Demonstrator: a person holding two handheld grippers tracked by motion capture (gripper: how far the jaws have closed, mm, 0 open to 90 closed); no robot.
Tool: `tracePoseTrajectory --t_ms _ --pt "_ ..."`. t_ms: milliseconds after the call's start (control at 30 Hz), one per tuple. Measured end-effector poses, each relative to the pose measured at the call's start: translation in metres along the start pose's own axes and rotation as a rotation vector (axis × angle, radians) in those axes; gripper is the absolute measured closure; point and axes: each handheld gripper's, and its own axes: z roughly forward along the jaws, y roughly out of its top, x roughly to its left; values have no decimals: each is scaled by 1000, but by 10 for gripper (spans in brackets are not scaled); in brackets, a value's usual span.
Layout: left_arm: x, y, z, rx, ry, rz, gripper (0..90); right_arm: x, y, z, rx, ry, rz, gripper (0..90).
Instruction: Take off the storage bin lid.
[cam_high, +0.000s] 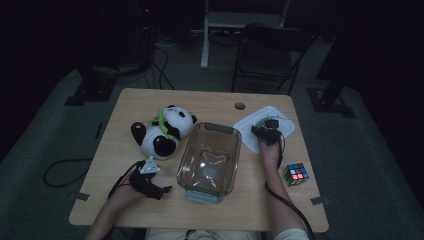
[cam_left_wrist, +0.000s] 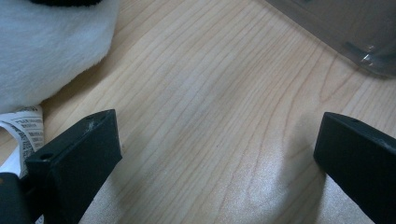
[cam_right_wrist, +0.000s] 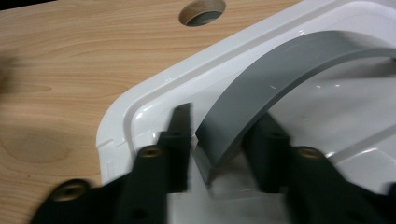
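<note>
1. My right hand-held gripper (cam_high: 269, 131) sits over the white tray (cam_high: 288, 127) at the far right of the surface (cam_high: 210, 102). In the right gripper view its jaws are narrowly parted on either side of a curved grey strip (cam_right_wrist: 275, 79) that arches up from the tray (cam_right_wrist: 154, 88). I cannot tell whether the pads press on the strip.
2. My left hand-held gripper (cam_high: 156, 188) rests low at the near left of the surface. In the left gripper view its jaws stand wide apart with bare wood (cam_left_wrist: 201, 116) between them, holding nothing.
3. A clear plastic bin (cam_high: 210, 160) stands at the middle of the surface, empty. A panda plush (cam_high: 162, 131) lies just left of it, and its white fur (cam_left_wrist: 46, 46) appears near the left gripper.
4. A puzzle cube (cam_high: 295, 174) sits near the right edge, beside my right forearm.
5. A round cable hole (cam_high: 240, 106) is set in the far edge of the surface.
6. The room is dark. A folding chair (cam_high: 270, 52) stands beyond the surface on grey carpet, and cables (cam_high: 160, 65) trail across the floor.
</note>
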Motion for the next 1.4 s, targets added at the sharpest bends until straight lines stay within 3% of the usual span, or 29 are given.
tracePoseTrajectory --t_ms 33,300,367,567,667,833,1000,1133,1233,1300,1400 --pt "0 0 0 0 1 0 12 0 1 -1 4 -7 8 538" --pt "-3 1 1 -3 -9 10 12 3 6 -19 -32 -10 -4 428" --pt "-4 2 2 0 -10 13 12 2 6 -21 -26 8 6 419" --pt "-8 4 4 -4 -21 13 12 6 -1 -27 -26 0 -1 394" --pt "-8 6 5 -2 -18 9 13 12 -6 -31 -23 -14 -29 377" --pt "-11 10 6 8 -27 31 13 21 -14 -41 -15 20 -52 303" --pt "-16 16 6 2 -43 50 13 33 -21 -53 -21 94 -61 225" --pt "-21 21 7 -3 -61 67 13 42 -27 -63 -14 120 -119 139" --pt "-24 24 8 -5 -74 76 13 47 -32 -69 -1 93 -145 141" --pt "-24 26 9 -9 -88 52 13 51 -36 -73 -8 77 -175 139" --pt "-24 26 10 8 -96 35 13 54 -45 -78 -13 95 -209 138"
